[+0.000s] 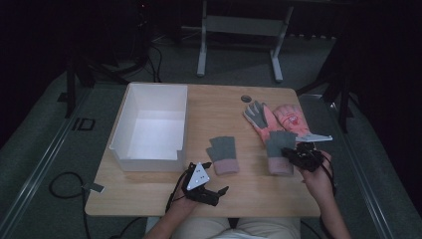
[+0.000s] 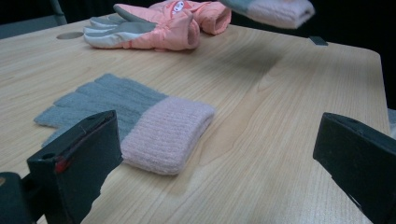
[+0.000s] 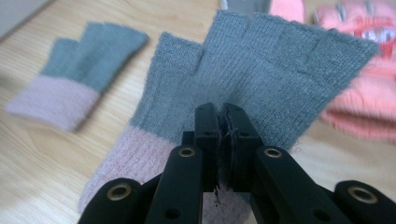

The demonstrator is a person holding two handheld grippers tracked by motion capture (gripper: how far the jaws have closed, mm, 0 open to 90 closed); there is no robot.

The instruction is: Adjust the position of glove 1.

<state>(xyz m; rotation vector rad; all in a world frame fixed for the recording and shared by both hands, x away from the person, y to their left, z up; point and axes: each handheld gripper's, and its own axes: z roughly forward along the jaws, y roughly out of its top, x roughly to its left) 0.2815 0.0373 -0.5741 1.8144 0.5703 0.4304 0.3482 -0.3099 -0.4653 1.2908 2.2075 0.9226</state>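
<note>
My right gripper point(image 3: 223, 140) pinched one grey knit glove point(image 3: 261, 70) by its palm, lifted, it seemed, just off the table point(image 1: 249, 194) beside the pink gloves point(image 1: 278, 119). My left gripper point(image 1: 211, 193) rested with jaws spread wide near the other grey glove point(image 2: 135, 121), which lay flat right of the white box point(image 1: 149, 127).

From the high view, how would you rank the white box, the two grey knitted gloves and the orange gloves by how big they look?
1. White box, clearly largest.
2. Orange gloves, each longer than a knitted one.
3. Grey knitted glove on the table and the one pinched in the right claw look about alike; the claw partly hides the latter.
</note>
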